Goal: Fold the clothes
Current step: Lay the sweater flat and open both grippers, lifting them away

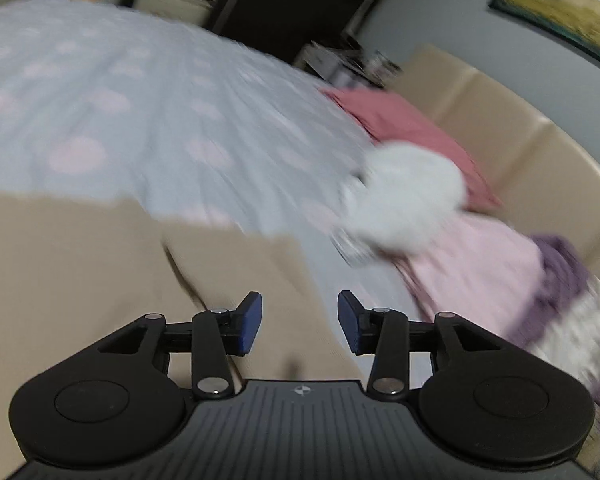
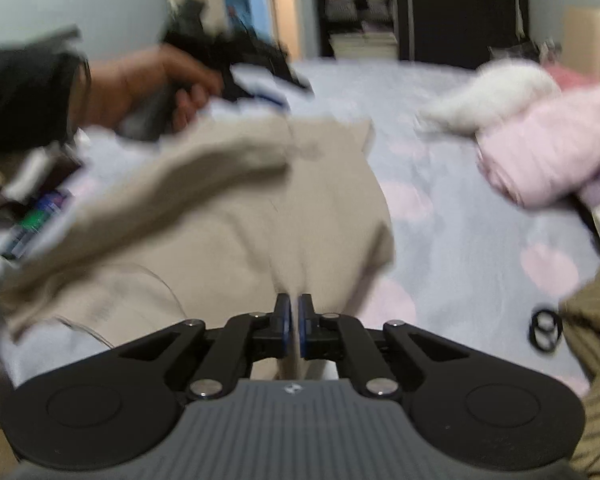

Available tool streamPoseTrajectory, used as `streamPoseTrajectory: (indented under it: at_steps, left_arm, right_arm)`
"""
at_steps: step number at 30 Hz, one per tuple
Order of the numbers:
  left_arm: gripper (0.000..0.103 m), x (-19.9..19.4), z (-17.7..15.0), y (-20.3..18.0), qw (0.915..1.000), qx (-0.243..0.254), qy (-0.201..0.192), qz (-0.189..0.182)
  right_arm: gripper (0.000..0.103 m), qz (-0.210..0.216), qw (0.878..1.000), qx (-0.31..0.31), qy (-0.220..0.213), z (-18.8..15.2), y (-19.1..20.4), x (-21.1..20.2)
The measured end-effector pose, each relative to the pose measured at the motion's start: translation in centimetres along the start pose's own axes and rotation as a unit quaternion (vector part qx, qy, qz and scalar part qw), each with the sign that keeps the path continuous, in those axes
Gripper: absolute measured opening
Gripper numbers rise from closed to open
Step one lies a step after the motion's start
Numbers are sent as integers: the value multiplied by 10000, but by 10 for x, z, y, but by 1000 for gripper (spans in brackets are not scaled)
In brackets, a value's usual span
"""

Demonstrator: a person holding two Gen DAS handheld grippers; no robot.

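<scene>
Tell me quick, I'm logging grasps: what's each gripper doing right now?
Left gripper: open, holding nothing.
Right gripper: shut on the beige garment.

The bed sheet (image 1: 148, 120) is showing pale blue with soft pink round spots. A plain beige garment (image 2: 260, 216) is lying across it. Over on the right, a white fluffy piece (image 1: 408, 196) is sitting against a dusty rose cloth (image 1: 412, 128), with a light pink folded garment (image 2: 548, 148) beside them and a purple one (image 1: 560, 280) nearer. The fingers (image 1: 250, 324) are wearing dark blue pads on black arms. A framed picture (image 1: 556, 20) on the far wall is glowing yellow and teal.
</scene>
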State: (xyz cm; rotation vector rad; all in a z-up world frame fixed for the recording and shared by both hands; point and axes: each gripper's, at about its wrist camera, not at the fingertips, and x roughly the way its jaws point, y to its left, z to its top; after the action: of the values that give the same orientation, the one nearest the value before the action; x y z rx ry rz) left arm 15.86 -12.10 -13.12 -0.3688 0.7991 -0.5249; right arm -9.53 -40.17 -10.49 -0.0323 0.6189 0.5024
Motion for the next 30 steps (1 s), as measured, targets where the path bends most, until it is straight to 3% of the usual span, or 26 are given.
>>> streamPoseTrajectory:
  at_steps: [3,4,7,10,12,15,18,21,23,26,28,30]
  left_arm:
    - [40,0,-20,-12,9992,215,254,-206]
    - [40,0,-27,-16,9986,286,338,-275]
    - [42,0,-48,-28,9958,501,591,-480]
    - [42,2,-66,-38,9920,701,831,-642]
    - [42,7,-73,-42,9907,789,944,-590]
    - [41,21,-77,-40,9884,878,1229,-184]
    - [24,29,-72,-35,9863,849,1407,115]
    - [23,19,-64,-32,9898,640,1267,102]
    - [32,7,-58,-30,9928,459,1108,-30]
    - [48,-18,-49,-24,9958,259,874,-126]
    - [50,-42,-41,-20,9967,286,757,26]
    - [51,-64,-37,-11,9966,357,709,202]
  right_arm:
    - [6,94,9999,-1,48,3,-1,0]
    - [6,73,9996,-35,257,1,-1,5]
    - [13,33,9963,-118,847,-5,-1,20]
    - [24,247,9946,16,1011,-6,-3,21]
    - [25,372,9939,95,1039,-4,-8,18]
    - [25,372,9943,629,772,0,-25,9]
    - [26,179,9918,1198,404,3,-43,2]
    - [26,4,9923,1221,216,0,-44,5]
    - [26,49,9934,1130,212,-6,-40,10]
    - [26,37,9926,938,774,-18,-31,30]
    - [27,13,9920,941,843,-13,-30,26]
    - [34,-30,9927,845,856,-4,-27,19]
